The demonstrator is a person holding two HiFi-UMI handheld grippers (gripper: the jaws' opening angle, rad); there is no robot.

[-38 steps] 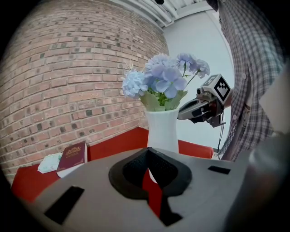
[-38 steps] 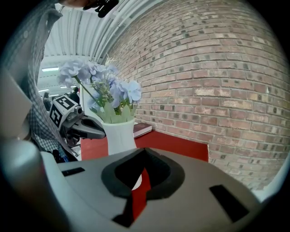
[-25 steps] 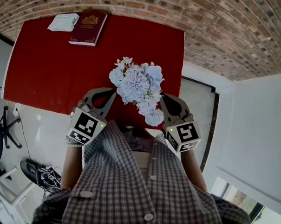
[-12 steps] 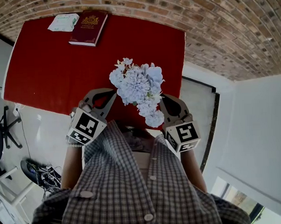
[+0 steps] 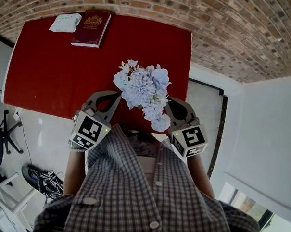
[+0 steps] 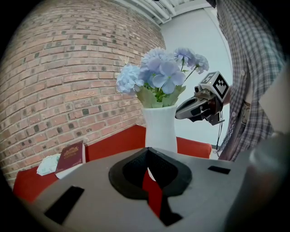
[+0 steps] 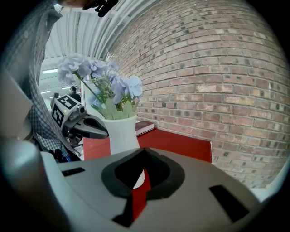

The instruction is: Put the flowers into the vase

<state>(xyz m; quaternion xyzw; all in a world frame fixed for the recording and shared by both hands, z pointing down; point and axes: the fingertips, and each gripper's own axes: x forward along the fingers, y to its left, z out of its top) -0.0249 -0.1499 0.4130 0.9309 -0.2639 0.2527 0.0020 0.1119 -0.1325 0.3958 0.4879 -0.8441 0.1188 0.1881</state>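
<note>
Pale blue flowers (image 5: 142, 89) stand bunched in a white vase (image 6: 159, 128) on the red table (image 5: 52, 69), close to its near edge. From above, the blooms hide the vase. My left gripper (image 5: 115, 96) is held just left of the bunch, shut and empty. My right gripper (image 5: 168, 101) sits just right of it, also shut with nothing in it. In the left gripper view the flowers (image 6: 158, 74) rise over the vase with the right gripper (image 6: 181, 110) beside them. The right gripper view has the vase (image 7: 122, 133), the flowers (image 7: 102, 79) and the left gripper (image 7: 103, 131).
A dark red book (image 5: 91, 29) and a white packet (image 5: 64, 23) lie at the table's far left corner. A brick wall (image 5: 228, 28) runs behind the table. A person's checked shirt (image 5: 139, 195) fills the lower head view. Cables (image 5: 45, 182) lie on the floor at left.
</note>
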